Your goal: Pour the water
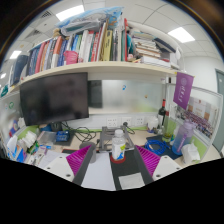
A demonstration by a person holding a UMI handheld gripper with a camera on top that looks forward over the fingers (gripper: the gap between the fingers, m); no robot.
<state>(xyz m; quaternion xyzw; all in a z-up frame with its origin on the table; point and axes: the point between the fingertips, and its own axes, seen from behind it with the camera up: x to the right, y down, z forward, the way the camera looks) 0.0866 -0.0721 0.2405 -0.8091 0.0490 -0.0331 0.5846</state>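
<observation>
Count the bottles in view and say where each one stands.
2. A small clear plastic bottle with a red label stands on the desk between the gripper's open fingers. A dark glass wine bottle stands beyond, beside the purple poster. Clutter may hide others.

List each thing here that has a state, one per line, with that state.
claw: open, fingers apart on either side of the bottle
bottle: upright on the desk, just ahead between the fingers, cap on
monitor: screen dark
dark bottle: upright at the back of the desk
books: mostly standing in a row on the shelf, a few stacked flat
</observation>
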